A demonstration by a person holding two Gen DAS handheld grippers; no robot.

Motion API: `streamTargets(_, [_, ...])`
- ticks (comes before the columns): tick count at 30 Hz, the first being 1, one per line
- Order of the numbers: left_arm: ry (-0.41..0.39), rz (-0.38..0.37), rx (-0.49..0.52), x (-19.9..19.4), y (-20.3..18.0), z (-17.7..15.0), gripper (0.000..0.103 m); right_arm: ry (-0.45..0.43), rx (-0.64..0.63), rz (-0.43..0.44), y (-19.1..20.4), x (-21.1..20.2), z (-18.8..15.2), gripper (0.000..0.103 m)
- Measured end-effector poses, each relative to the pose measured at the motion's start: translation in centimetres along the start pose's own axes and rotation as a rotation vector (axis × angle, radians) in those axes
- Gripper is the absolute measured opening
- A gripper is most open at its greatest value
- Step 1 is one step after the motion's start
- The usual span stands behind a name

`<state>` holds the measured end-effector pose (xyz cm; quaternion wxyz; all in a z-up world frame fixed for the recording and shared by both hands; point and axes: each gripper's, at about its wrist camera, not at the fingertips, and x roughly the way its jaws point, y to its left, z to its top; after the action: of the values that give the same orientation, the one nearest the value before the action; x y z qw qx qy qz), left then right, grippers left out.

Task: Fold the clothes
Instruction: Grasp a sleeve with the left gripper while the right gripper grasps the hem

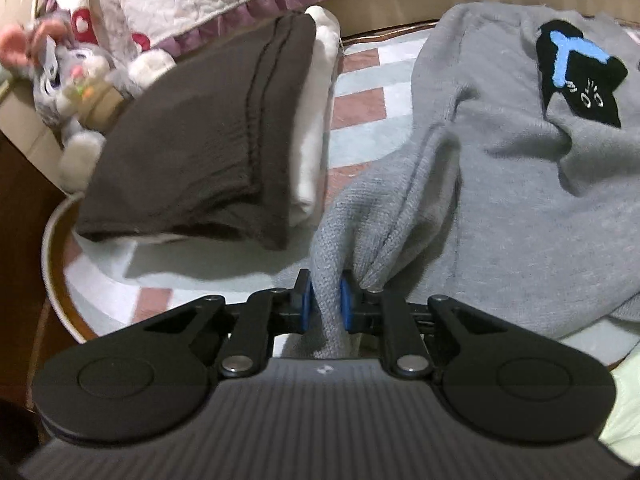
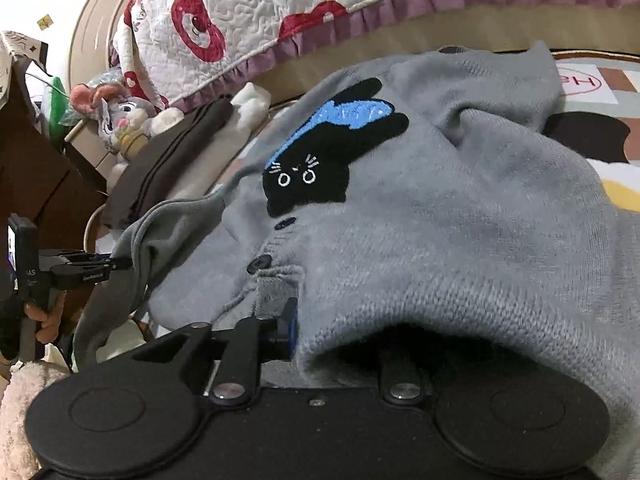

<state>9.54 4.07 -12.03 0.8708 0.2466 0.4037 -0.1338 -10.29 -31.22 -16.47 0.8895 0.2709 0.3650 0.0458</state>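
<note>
Grey cardigan (image 2: 460, 220) lay rumpled on the checked mat (image 1: 360, 104), left claw (image 1: 325, 305) clenched on its edge, right claw (image 2: 320, 334) buried under knit, grip indeterminate; folded brown garment (image 1: 192, 128) and plush rabbit (image 2: 120, 116) crowded alongside.

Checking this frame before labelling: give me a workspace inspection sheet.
Surface: checked mat on a round table.
Job's things: grey cardigan spread out, rumpled; folded brown garment stacked on a white one.
Clutter: plush rabbit at the table edge.
Grippers: left claw pinches a cardigan fold; right claw sits under the cardigan hem, one finger hidden.
Cables: nothing seen.
Surroundings: quilted blanket behind.
</note>
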Motion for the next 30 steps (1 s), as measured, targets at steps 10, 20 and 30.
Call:
streamTargets(10, [0.127, -0.125, -0.021, 3.4, -0.8, -1.4, 0.012, -0.025, 0.156, 0.023, -1.8, 1.0, -1.6, 0.009])
streamTargets(20, [-0.119, 0.077, -0.183, -6.0, 6.2, 2.6, 0.01, -0.134, 0.355, 0.424, -0.2, -10.8, 1.2, 0.01])
streamTargets(30, [0.001, 0.04, -0.382, -5.2, 12.6, -1.0, 0.01, 0.125, 0.344, 0.147, -1.4, -10.6, -4.4, 0.009])
